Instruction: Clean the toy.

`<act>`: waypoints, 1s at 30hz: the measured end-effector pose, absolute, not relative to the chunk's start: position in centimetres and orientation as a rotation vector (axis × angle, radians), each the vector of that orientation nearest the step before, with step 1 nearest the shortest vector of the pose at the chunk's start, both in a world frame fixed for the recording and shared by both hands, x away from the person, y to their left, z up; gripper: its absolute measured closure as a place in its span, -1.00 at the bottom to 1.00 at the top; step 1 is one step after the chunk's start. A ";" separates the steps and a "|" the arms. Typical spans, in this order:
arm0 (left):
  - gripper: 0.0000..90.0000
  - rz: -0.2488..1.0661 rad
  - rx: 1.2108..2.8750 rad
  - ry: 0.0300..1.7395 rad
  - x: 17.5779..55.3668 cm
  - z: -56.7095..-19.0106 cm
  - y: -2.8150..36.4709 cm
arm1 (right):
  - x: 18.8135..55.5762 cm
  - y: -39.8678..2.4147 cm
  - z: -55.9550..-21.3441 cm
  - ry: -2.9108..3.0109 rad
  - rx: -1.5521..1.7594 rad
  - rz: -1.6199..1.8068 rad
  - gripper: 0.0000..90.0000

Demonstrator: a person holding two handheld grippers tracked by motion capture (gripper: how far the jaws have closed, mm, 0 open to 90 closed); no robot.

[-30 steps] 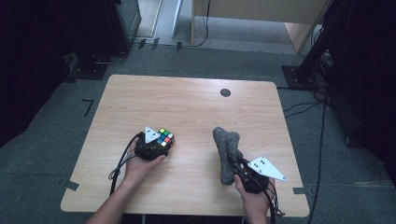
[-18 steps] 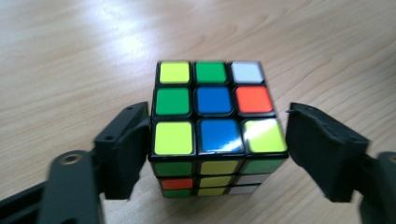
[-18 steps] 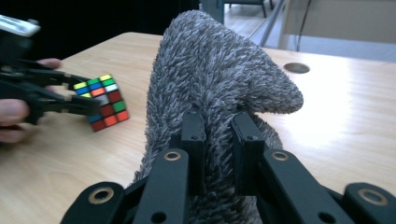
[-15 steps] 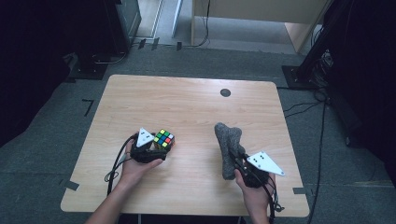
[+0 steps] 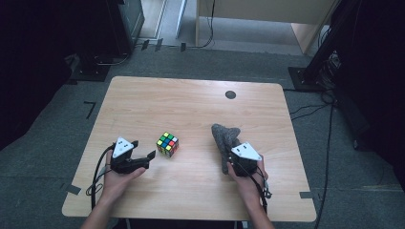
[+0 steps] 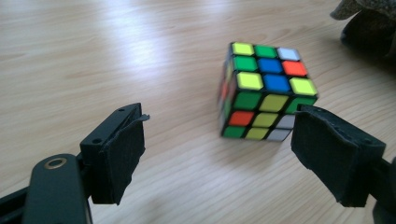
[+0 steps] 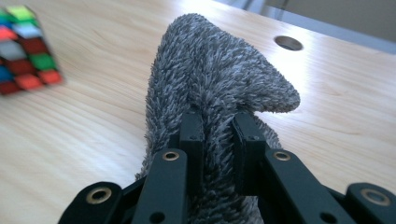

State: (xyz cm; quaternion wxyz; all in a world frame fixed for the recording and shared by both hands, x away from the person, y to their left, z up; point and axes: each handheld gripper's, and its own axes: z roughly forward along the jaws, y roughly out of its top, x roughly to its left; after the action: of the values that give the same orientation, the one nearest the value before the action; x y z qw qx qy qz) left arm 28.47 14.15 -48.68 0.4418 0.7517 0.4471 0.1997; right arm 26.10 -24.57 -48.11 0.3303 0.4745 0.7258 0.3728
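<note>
Two things lie on the pale wooden table [image 5: 191,100]. Right of the cube [image 5: 167,144], a fuzzy grey sock [image 5: 226,141] stands bunched, its long axis running from the right gripper [image 5: 230,164] toward the table's far edge; those jaws pinch its lower end. Left of the glossy, many-coloured plastic cube, the left gripper [image 5: 145,151] has just spread its padded jaws, nothing between them.

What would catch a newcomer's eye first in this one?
The bright multicoloured puzzle cube stands free on the wooden table, just ahead of the open left gripper, whose jaws have just been opening with nothing between them. To its right, the right gripper is shut on a fuzzy grey cloth.
</note>
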 end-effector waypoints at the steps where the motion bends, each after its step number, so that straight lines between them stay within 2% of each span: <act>1: -0.60 0.498 1.862 1.120 28.3 -48.7 14.5 | 26.5 -24.5 -48.4 1.900 1.235 0.940 0.73; 7: -0.60 0.526 1.881 1.164 27.9 -49.3 15.8 | 28.3 -24.1 -49.9 1.937 1.275 0.877 0.72; 14: -0.60 0.522 1.901 1.150 27.9 -49.5 15.2 | 29.0 -23.8 -51.3 1.997 1.296 0.856 0.66; 16: -0.60 0.514 1.895 1.146 27.9 -49.3 15.1 | 29.2 -24.1 -51.3 2.034 1.305 0.891 0.53; 19: -0.59 0.474 1.854 1.159 27.9 -48.5 15.1 | 29.2 -24.8 -51.0 2.057 1.335 0.984 0.19; 25: -0.58 0.522 1.806 1.119 27.3 -45.7 14.9 | 28.2 -26.4 -48.4 1.965 1.401 1.180 -0.40; 28: -0.58 0.518 1.781 1.144 27.3 -45.3 15.5 | 27.4 -27.2 -46.5 1.936 1.381 1.245 -0.62; 30: -0.58 0.513 1.767 1.158 27.1 -45.1 16.1 | 26.7 -27.9 -45.3 1.923 1.371 1.271 -0.68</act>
State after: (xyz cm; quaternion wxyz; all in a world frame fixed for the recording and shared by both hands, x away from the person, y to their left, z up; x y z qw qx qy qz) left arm 27.14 16.09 -45.06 0.4653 0.7194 0.4716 0.2088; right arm 26.73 -27.86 -45.31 0.2278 0.4977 0.6981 0.4616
